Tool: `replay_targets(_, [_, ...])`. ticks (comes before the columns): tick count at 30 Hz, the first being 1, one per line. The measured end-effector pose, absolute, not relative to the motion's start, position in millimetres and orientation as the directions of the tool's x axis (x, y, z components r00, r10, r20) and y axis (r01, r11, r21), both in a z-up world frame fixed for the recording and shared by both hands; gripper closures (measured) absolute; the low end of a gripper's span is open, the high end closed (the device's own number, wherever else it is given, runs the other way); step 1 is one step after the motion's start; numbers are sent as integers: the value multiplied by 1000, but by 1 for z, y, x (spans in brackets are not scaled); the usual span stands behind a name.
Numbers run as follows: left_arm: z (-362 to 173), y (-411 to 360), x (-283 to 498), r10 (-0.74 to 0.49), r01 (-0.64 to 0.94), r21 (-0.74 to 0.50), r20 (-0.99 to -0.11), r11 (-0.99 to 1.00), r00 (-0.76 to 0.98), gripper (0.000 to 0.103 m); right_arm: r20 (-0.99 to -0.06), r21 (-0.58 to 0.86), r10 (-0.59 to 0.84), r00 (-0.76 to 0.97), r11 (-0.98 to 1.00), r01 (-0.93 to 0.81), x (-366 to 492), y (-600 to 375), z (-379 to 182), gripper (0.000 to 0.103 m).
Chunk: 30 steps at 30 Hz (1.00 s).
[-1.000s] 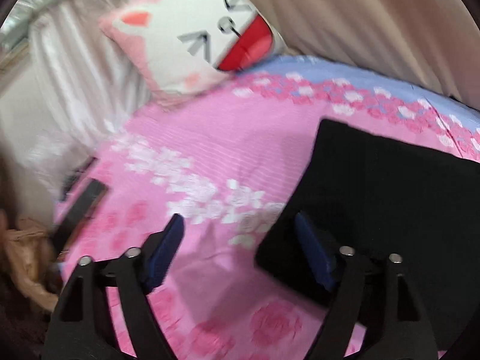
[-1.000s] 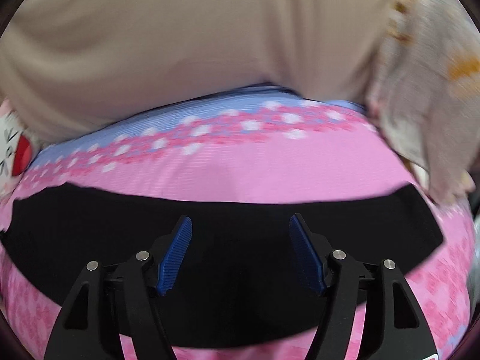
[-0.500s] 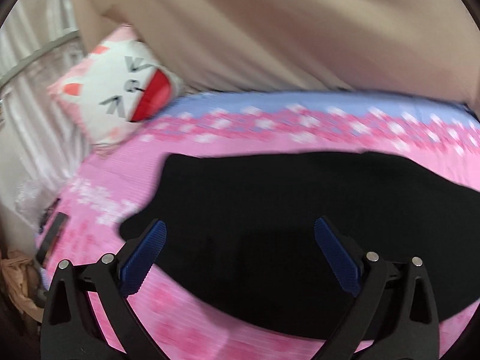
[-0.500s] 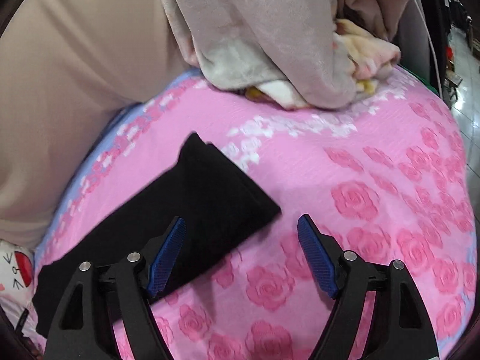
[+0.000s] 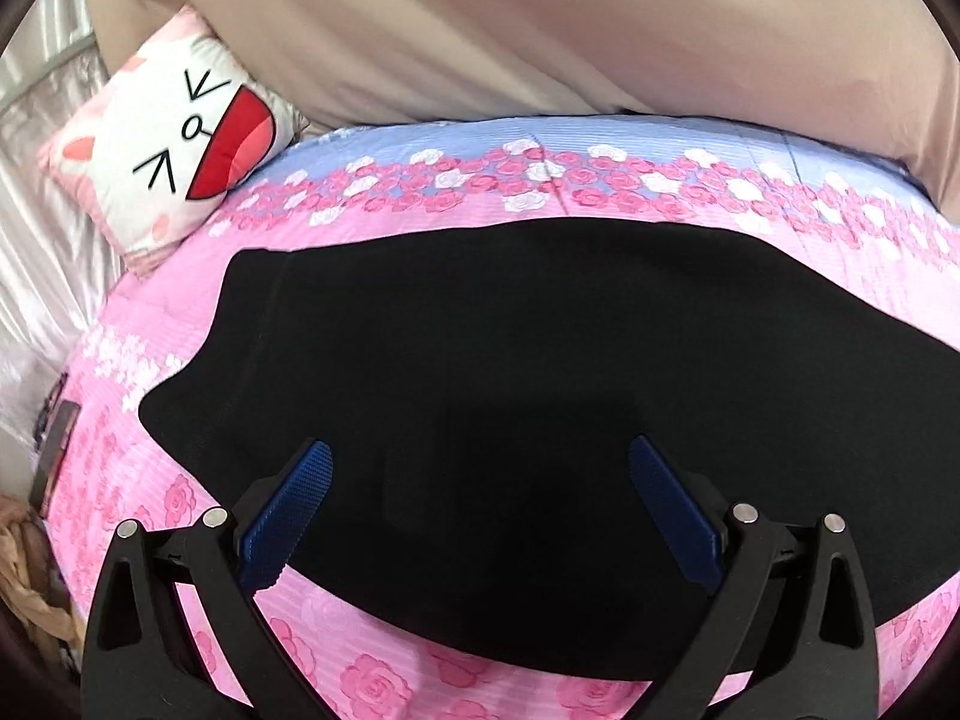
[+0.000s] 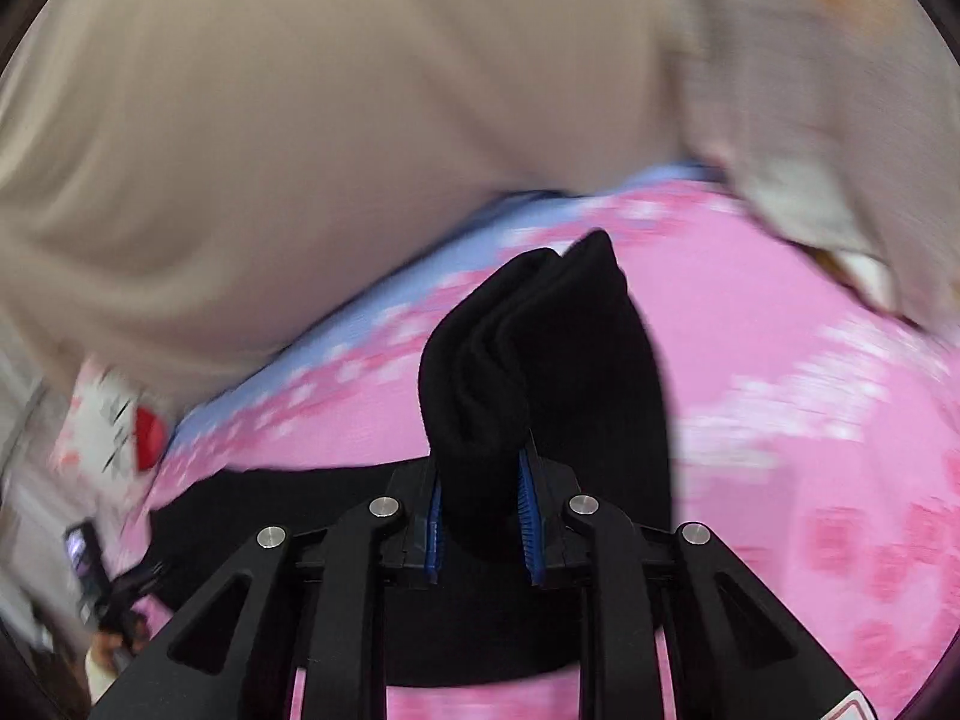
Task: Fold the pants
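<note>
Right gripper [image 6: 480,516]: its blue pads [image 6: 527,510] have just been closing and are now clamped on a bunched end of the black pants [image 6: 540,360]. The gripped cloth rises in a pleated peak beyond the fingertips, lifted off the pink floral sheet [image 6: 780,360]. The rest of the garment trails down and to the left on the sheet. This view is blurred.

Left gripper [image 5: 480,480]: the jaws have just been opening and stand wide apart, with nothing between the pads [image 5: 288,516]. They hang over the near part of the pants [image 5: 480,360]. Whether the fingertips touch the cloth cannot be told.

The pants lie flat as a broad dark band across the middle of the sheet [image 5: 372,672]. A blue strip of the sheet runs along the far edge. Beyond it hangs a beige curtain [image 5: 540,30]. A cat-face cushion [image 5: 174,150] rests at the far left corner, apart from the pants.
</note>
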<state>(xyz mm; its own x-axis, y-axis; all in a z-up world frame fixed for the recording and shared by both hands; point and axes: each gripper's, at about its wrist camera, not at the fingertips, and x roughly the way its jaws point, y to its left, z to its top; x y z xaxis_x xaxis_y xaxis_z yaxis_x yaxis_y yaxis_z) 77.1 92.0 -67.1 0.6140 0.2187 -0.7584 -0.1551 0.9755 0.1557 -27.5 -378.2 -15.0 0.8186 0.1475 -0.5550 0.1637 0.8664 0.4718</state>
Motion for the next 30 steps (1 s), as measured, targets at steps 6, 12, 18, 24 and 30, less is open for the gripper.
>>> replay_targets(6, [-65, 142, 71, 189, -196, 83, -763, 977, 618, 5, -604, 358, 373, 705, 917, -178, 50, -191, -10, 84])
replay_targets(12, [-59, 219, 52, 140, -247, -27, -761, 969, 634, 5, -772, 211, 357, 526, 924, -318, 101, -63, -77, 70])
replay_targets(18, [-65, 289, 28, 264, -464, -61, -754, 884, 602, 5, -743, 167, 323, 586, 938, -305, 68, -59, -62, 50])
replay_targets(24, [-87, 329, 34, 109, -534, -274, -809, 800, 578, 5, -720, 171, 254, 646, 967, -190, 43, -110, -38, 45])
replay_targets(30, [-81, 299, 39, 146, -483, -200, -795, 853, 589, 5, -749, 108, 291, 595, 940, -324, 44, -64, -54, 40])
